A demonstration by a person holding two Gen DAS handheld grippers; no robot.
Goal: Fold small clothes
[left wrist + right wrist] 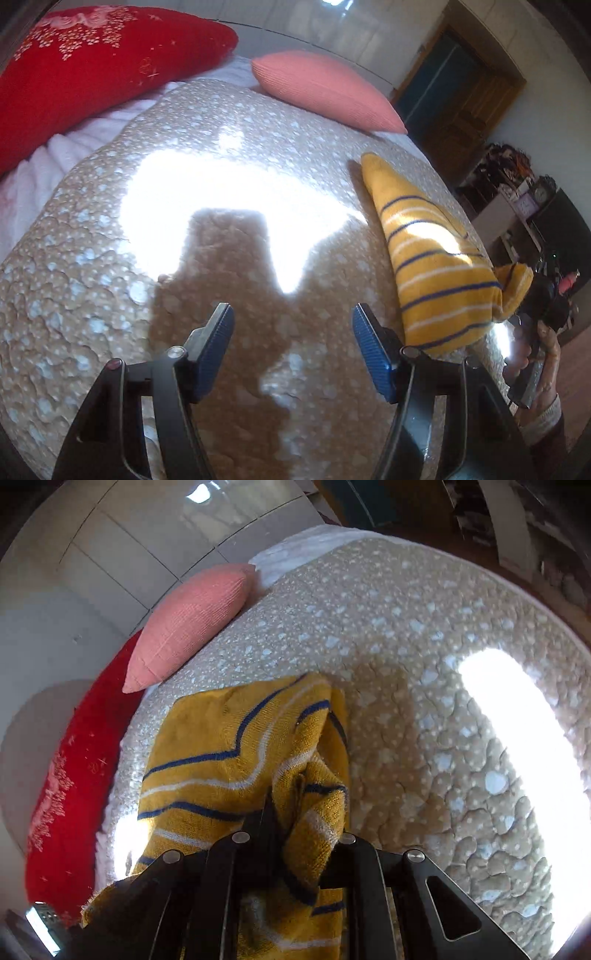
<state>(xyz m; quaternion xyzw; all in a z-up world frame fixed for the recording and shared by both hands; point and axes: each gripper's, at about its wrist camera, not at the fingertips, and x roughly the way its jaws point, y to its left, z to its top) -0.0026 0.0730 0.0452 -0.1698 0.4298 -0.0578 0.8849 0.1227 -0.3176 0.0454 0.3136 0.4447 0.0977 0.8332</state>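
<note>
A yellow garment (436,266) with blue and white stripes lies stretched along the right side of the beige spotted bedspread (221,177). My left gripper (291,325) hangs open above bare bedspread to the garment's left, its blue pads (218,350) holding nothing. In the left wrist view a hand (543,354) holds the right gripper (532,295) at the garment's near end. In the right wrist view my right gripper (295,812) is shut on a bunched fold of the yellow garment (229,746), which drapes over its fingers and hides the tips.
A red embroidered pillow (92,74) and a pink pillow (325,88) lie at the head of the bed against a grey panelled headboard (110,554). A wooden door (454,92) and dark shelves (517,199) stand beyond the bed's right edge. Bright sun patches fall on the bedspread.
</note>
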